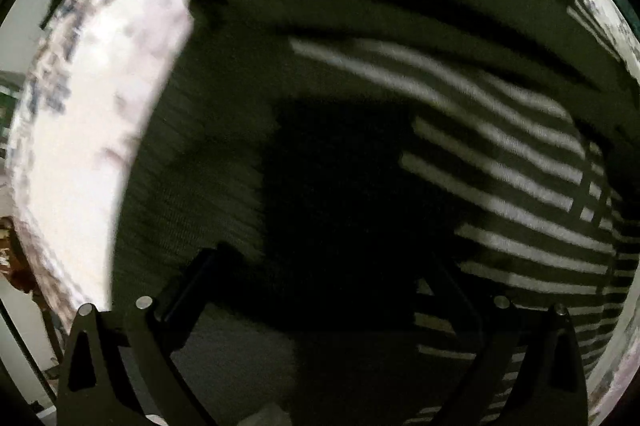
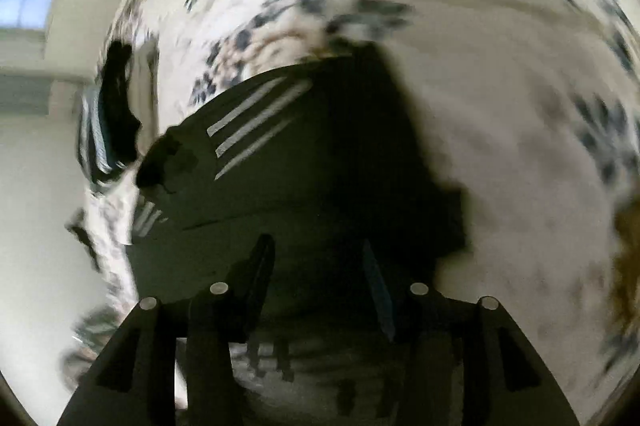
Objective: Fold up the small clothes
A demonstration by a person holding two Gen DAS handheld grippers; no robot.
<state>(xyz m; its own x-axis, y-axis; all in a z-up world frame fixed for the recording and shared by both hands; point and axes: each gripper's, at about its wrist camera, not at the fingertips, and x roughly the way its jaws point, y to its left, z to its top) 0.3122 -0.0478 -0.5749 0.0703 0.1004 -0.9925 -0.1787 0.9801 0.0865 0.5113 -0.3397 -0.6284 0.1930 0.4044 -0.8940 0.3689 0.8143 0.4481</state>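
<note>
Under both of your grippers lies a white cloth with a dark floral print (image 2: 460, 114); whether it covers a bed or a counter cannot be told. On it lies the dark green garment with white stripes (image 1: 400, 98), spread flat and filling nearly everything ahead of your left gripper (image 1: 326, 266), its striped part lying ahead and to the right of those fingers (image 1: 200, 274). Your left fingers stand released at full width above the fabric, with nothing between them. In the right wrist view the same garment (image 2: 280, 154) lies just ahead of your right gripper (image 2: 318, 266) and reaches under it. Your right fingers (image 2: 262, 266) stand partly apart over the dark cloth and grasp nothing you can make out. Both views are blurred. Beyond the left fingertip a second dark piece of clothing (image 2: 116, 94) lies well apart, at the cloth's edge.
</note>
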